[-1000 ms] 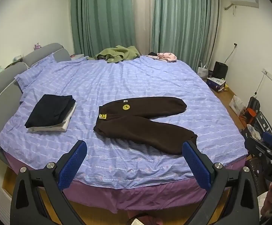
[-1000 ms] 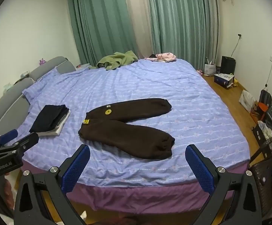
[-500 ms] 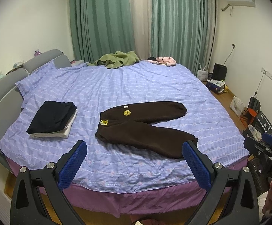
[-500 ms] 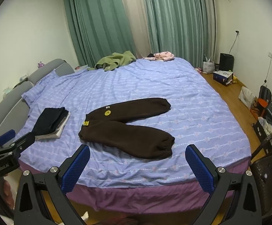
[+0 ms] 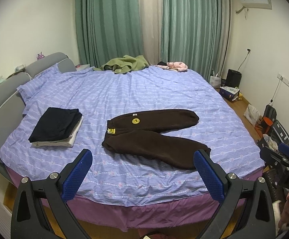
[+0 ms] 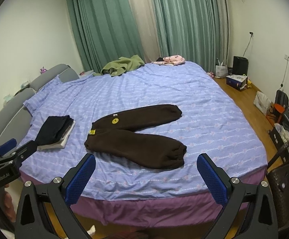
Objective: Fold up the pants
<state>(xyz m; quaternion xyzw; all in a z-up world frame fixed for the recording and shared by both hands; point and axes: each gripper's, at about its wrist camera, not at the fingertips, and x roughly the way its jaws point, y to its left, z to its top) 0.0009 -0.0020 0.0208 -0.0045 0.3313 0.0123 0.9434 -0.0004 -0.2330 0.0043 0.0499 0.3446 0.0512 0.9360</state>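
Dark brown pants lie flat on the blue striped bedsheet, waistband to the left with yellow patches, legs spread apart to the right. They also show in the right wrist view. My left gripper is open and empty, held off the bed's near edge, well short of the pants. My right gripper is open and empty too, in front of the bed's edge near the lower leg cuff.
A stack of folded dark and white clothes sits on the bed left of the pants. A green garment and a pink one lie at the far side. Grey headboard at left; bags and boxes on the floor right.
Both grippers have risen and tilted slightly, so the bed and pants sit a little lower in view. The pants have not moved. Both grippers stay open.
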